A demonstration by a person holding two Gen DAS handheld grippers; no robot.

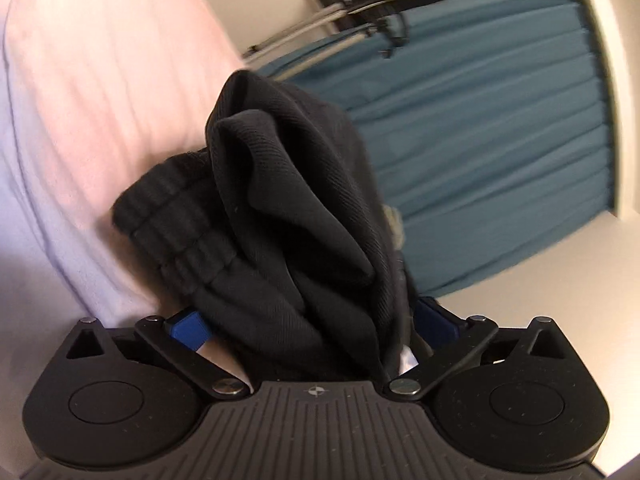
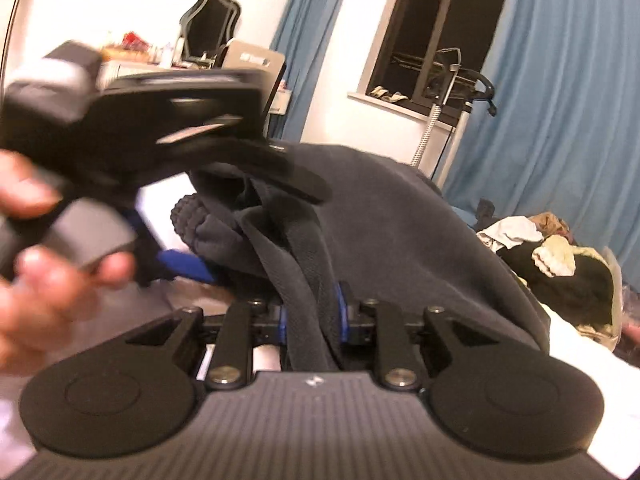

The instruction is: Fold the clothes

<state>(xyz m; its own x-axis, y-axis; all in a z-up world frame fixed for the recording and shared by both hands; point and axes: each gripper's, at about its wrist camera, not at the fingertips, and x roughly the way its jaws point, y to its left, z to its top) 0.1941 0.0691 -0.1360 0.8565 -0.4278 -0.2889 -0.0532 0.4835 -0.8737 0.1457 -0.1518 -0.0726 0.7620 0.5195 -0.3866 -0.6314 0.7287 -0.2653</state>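
Observation:
A black garment [image 1: 296,208] with a ribbed waistband [image 1: 176,232] hangs bunched in the left wrist view. It fills the gap between the wide-spread blue pads [image 1: 188,326] of my left gripper [image 1: 310,320], which is open. In the right wrist view my right gripper [image 2: 312,308] is shut on a fold of the same dark garment [image 2: 400,232], which drapes over it to the right. The left gripper [image 2: 240,226] appears blurred at the upper left, held by a person's hand [image 2: 36,280]. One finger sits above the cloth and one below.
A white bed sheet [image 1: 80,120] lies under and to the left. A pile of mixed clothes [image 2: 556,264] sits at the right. Blue curtains [image 2: 560,100], a dark window [image 2: 432,28] and a metal stand [image 2: 444,92] are behind; a cluttered desk with a mirror [image 2: 212,24] is far left.

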